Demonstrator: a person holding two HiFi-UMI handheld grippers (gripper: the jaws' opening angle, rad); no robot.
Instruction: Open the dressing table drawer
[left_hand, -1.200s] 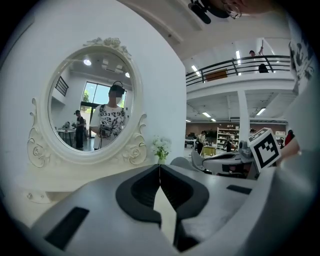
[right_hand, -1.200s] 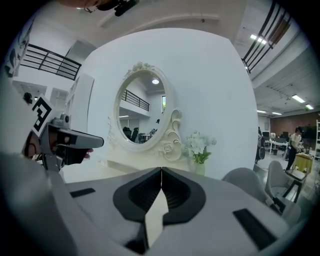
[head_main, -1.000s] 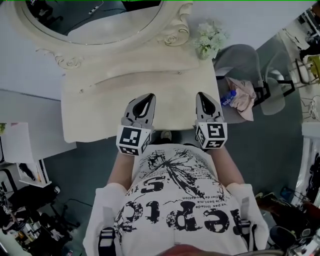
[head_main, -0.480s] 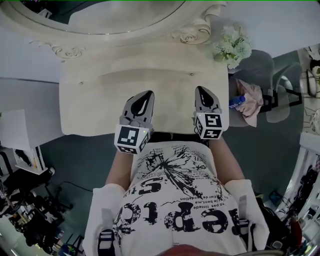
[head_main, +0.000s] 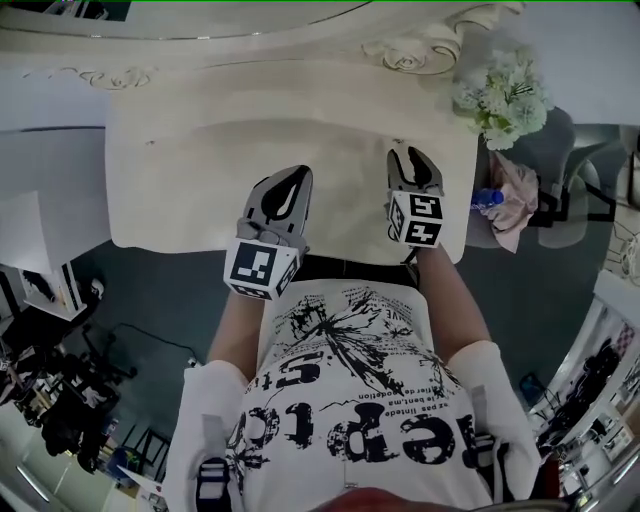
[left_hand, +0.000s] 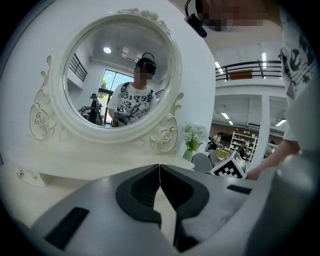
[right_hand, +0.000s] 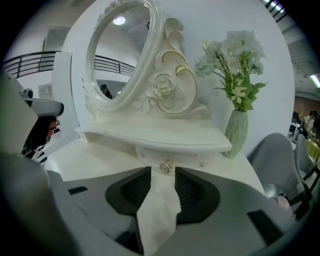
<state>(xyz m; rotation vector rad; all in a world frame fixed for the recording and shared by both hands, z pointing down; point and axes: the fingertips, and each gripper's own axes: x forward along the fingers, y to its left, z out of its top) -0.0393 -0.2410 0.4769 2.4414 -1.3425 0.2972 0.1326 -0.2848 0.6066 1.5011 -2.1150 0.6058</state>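
The cream dressing table (head_main: 170, 190) carries an oval mirror (right_hand: 120, 50) above a curved shelf. Under that shelf sits a small drawer (right_hand: 150, 159) with a crystal knob (right_hand: 166, 166). My right gripper (right_hand: 162, 172) points at that knob, and its jaws are opening. The knob sits just beyond the fingertips, with no pad touching it. In the head view the right gripper (head_main: 411, 155) hangs over the tabletop's right part. My left gripper (head_main: 296, 175) is shut and empty over the tabletop's middle, its jaws meeting in a thin line (left_hand: 159, 167).
A green vase of white flowers (right_hand: 238, 132) stands at the table's right end, close to the drawer. A second small knob (right_hand: 203, 163) lies right of the first. Beside the table is a grey chair (head_main: 560, 160) with a pink cloth (head_main: 518, 205) and a blue bottle (head_main: 487, 198).
Both grippers have moved forward and lower over the tabletop, the right one further. The right gripper's jaws, earlier shut, now stand apart.
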